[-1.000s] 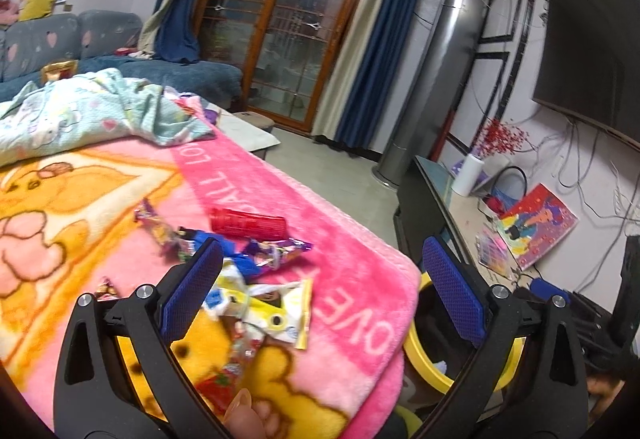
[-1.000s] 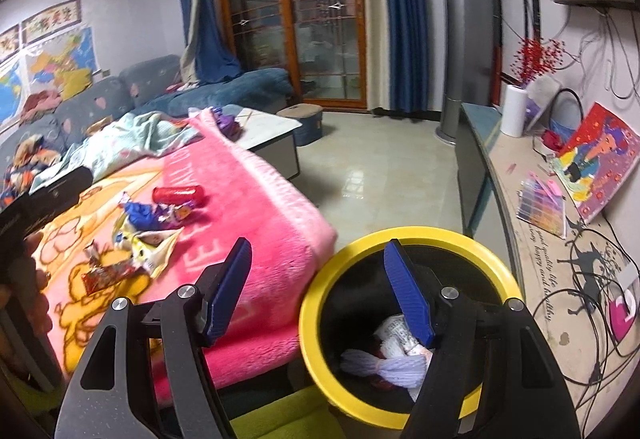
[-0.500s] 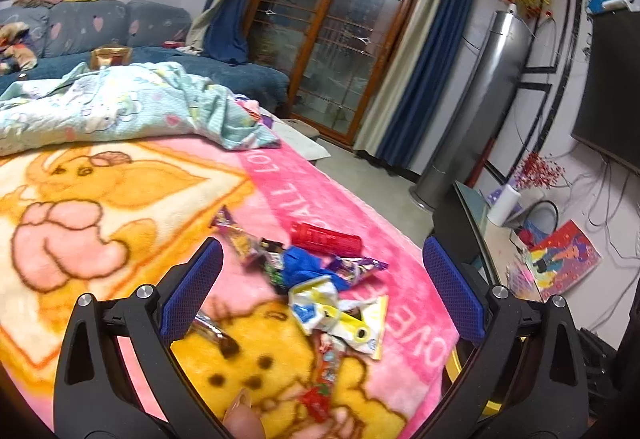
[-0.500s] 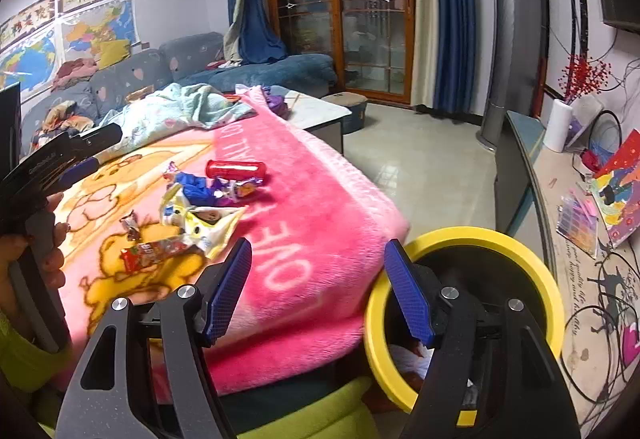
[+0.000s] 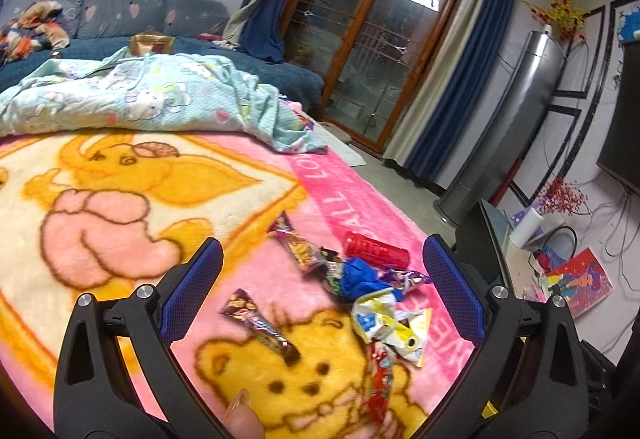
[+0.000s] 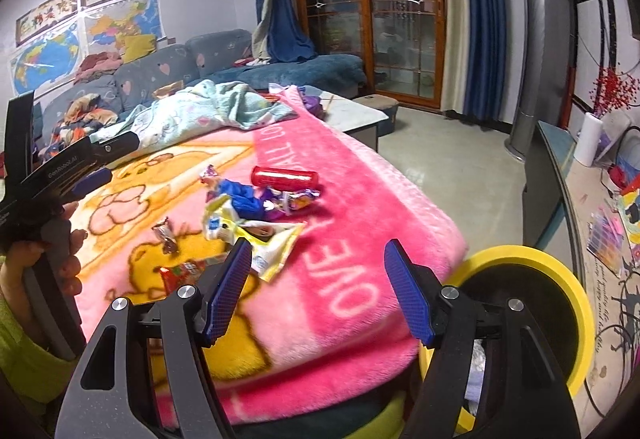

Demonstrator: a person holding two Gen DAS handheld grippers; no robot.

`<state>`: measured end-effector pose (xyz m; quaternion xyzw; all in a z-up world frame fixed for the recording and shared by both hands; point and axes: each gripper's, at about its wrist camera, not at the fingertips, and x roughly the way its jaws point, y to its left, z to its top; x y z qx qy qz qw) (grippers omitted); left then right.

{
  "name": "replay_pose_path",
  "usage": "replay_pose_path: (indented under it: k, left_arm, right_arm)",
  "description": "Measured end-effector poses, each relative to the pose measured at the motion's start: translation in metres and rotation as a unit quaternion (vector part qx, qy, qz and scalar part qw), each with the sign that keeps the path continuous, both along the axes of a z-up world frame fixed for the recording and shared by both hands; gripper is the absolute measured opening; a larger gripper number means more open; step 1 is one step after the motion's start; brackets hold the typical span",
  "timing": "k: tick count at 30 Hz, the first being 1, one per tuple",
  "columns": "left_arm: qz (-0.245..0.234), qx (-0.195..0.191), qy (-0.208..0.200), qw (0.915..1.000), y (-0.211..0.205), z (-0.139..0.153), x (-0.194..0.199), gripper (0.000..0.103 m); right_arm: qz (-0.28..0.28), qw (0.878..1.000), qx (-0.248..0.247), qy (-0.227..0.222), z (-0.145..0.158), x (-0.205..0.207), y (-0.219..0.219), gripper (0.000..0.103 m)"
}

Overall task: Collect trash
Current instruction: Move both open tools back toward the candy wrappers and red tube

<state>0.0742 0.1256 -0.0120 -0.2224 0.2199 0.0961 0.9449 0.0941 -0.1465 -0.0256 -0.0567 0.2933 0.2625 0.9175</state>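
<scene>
Several snack wrappers lie in a heap on the pink cartoon blanket: a red can lying on its side, a blue crumpled wrapper, a yellow-white packet, a brown wrapper and a red one. My left gripper is open and empty, held above the heap. My right gripper is open and empty over the blanket's near edge; the can and packet lie ahead of it. The left gripper also shows at the left of the right wrist view. The yellow-rimmed bin stands at lower right.
A light blue quilt is bunched at the blanket's far side, with a blue sofa behind. A dark cabinet with clutter on top runs along the right wall. A tall silver tower stands by the glass doors.
Both grippers swung left from the bin toward the blanket. The wrapper heap is now centred between the left fingers. The bin slid to the right edge of the right wrist view.
</scene>
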Motion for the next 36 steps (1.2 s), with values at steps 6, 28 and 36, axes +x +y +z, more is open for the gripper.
replay_pose_path:
  k: [6, 28, 36]
  left_arm:
    - [0.026, -0.012, 0.019, 0.9994, 0.021, -0.007, -0.004, 0.092]
    - [0.012, -0.084, 0.106, 0.9907, 0.033, -0.068, 0.002, 0.080]
    - [-0.007, -0.082, 0.123, 0.9890, 0.019, -0.077, 0.010, 0.071]
  right_arm:
    - [0.013, 1.000, -0.004, 0.010, -0.007, 0.004, 0.019, 0.066]
    - [-0.017, 0.997, 0.010, 0.079, -0.043, 0.061, 0.049, 0.066]
    - [-0.019, 0.993, 0.019, 0.115, -0.063, 0.080, 0.059, 0.060]
